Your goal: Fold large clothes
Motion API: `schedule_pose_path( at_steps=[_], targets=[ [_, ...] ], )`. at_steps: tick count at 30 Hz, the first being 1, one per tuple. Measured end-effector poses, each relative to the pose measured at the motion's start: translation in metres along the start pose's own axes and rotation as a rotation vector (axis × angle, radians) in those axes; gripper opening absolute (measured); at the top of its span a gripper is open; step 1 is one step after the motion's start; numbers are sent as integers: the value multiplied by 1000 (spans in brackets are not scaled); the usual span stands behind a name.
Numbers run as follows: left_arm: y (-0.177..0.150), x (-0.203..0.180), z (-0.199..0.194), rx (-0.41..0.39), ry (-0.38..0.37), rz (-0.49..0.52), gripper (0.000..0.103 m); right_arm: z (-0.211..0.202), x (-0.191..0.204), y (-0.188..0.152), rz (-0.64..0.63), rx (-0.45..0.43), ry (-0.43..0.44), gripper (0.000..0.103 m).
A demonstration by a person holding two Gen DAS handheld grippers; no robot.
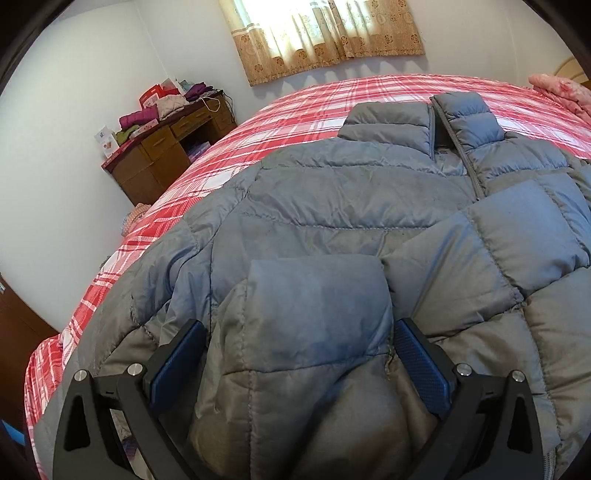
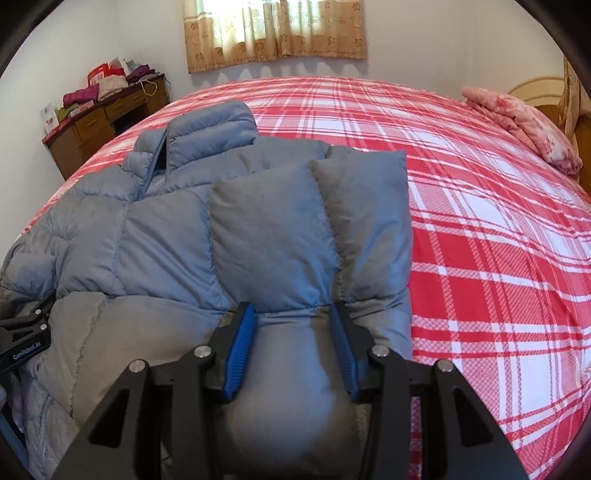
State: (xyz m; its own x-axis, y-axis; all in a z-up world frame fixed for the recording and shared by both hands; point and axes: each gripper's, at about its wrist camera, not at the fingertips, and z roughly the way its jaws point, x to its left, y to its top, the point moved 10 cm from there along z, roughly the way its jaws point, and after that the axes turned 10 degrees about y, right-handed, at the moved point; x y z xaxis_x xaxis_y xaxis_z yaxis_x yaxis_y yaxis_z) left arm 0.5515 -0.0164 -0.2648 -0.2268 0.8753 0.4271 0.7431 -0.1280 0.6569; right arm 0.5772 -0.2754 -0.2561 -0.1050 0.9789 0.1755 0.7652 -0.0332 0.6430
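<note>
A grey-blue puffer jacket [image 1: 332, 206] lies on the red plaid bed, collar toward the window, sleeves folded over its front. It also shows in the right wrist view [image 2: 177, 221]. My left gripper [image 1: 301, 328] is shut on a thick fold of the jacket's lower part, which bulges between its blue pads [image 1: 421, 354]. My right gripper [image 2: 293, 314] is shut on the jacket's right lower part, fabric pinched between its blue pads [image 2: 242, 347]. The left gripper's black body [image 2: 22, 343] shows at the left edge of the right wrist view.
The bed [image 2: 480, 229] with red plaid sheet stretches to the right. A folded pink quilt [image 2: 524, 125] lies at its far right corner. A wooden desk [image 1: 166, 151] piled with clothes stands at the far left under a curtained window [image 2: 273, 29].
</note>
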Motion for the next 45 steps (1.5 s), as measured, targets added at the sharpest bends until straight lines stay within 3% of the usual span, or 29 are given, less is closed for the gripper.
schedule_pose_path(
  at_steps=[4,7,9,12,16,21,45],
  targets=[
    [-2,-3,-1,-7,11,2,102,-8,3,5,-30,21,-36,45],
    [-3,-3,0,-6,6,-4,102,-46,23,18,-13,-81,16,48],
    [-3,-3,0,-5,1,-10,102,-58,45,18,-73,-96,32,49],
    [-3,-2,0,-4,0,-11,102,-44,69,5,-139,-58,58,50],
    [-4,-2,1,0,-11,-19,102,-11,62,-20,-115,2,49,50],
    [-5,0,2,3,-16,-20,102,-3,59,-23,-122,25,36,51],
    [-5,4,3,6,-22,-22,102,-3,60,-25,-132,17,11,52]
  ],
)
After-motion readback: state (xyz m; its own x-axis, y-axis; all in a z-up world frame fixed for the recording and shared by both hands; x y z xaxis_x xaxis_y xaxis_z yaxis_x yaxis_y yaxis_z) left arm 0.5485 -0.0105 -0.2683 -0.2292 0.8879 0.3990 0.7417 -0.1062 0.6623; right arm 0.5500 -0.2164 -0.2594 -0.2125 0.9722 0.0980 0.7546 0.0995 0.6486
